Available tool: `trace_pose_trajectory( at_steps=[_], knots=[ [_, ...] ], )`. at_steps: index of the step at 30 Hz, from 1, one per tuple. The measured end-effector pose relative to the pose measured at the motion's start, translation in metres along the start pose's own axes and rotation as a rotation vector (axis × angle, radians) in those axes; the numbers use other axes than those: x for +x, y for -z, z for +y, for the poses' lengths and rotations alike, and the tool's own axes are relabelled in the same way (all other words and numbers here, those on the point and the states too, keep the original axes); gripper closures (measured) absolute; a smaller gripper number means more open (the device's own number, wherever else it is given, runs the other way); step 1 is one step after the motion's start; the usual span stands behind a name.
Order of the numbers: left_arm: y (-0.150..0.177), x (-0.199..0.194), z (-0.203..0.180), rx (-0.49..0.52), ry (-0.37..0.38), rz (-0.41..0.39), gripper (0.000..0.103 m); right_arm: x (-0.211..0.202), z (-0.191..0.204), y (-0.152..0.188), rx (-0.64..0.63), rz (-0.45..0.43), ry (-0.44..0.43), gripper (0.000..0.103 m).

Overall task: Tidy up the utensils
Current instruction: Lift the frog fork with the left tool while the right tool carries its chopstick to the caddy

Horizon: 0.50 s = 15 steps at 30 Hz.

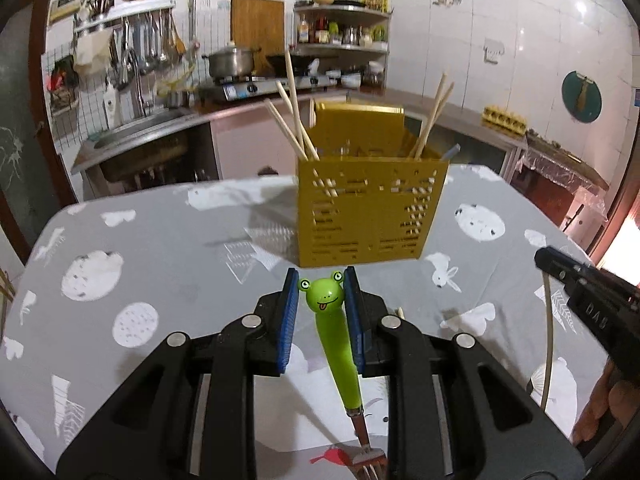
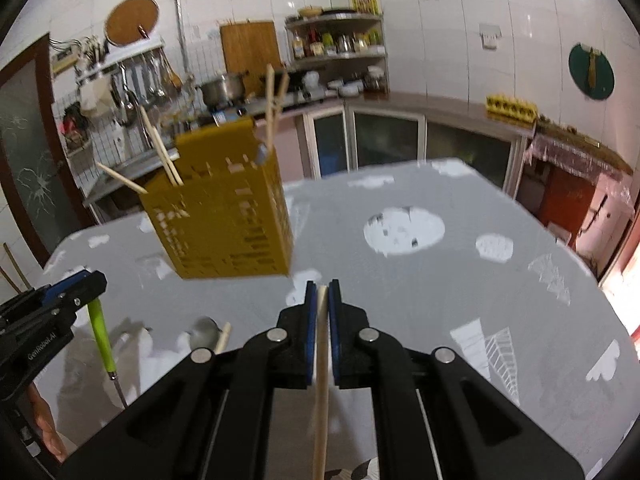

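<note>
A yellow perforated utensil holder [image 1: 368,208] stands on the grey patterned table [image 1: 160,240] and holds several wooden chopsticks [image 1: 294,120]. My left gripper [image 1: 322,284] is shut on a green frog-handled fork [image 1: 334,336], just in front of the holder, tines pointing back down. My right gripper [image 2: 322,290] is shut on a wooden chopstick [image 2: 321,360], to the right of the holder [image 2: 224,216]. The left gripper [image 2: 76,284] and the fork [image 2: 102,340] also show in the right wrist view. The right gripper's body [image 1: 592,304] shows at the right edge of the left wrist view.
A metal spoon [image 2: 204,332] and another chopstick [image 2: 223,338] lie on the table in front of the holder. Behind the table is a kitchen counter with a sink [image 1: 136,136], a stove with a pot [image 1: 232,60] and a shelf of jars [image 1: 340,32].
</note>
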<state>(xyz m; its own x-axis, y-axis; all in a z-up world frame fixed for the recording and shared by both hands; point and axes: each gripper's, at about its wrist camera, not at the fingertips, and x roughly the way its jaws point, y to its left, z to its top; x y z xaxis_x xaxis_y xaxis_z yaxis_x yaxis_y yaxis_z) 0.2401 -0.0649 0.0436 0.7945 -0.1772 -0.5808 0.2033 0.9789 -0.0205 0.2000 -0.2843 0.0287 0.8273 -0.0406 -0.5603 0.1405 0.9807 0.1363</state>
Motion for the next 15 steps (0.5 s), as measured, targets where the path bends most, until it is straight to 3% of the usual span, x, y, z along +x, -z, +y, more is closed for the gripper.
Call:
trace_pose_trajectory(
  at_steps=[15],
  knots=[
    [0.0, -0.04, 0.019, 0.012, -0.025, -0.166, 0.081, -0.048, 0.022, -0.016, -0.047, -0.269, -0.033, 0.097]
  ],
)
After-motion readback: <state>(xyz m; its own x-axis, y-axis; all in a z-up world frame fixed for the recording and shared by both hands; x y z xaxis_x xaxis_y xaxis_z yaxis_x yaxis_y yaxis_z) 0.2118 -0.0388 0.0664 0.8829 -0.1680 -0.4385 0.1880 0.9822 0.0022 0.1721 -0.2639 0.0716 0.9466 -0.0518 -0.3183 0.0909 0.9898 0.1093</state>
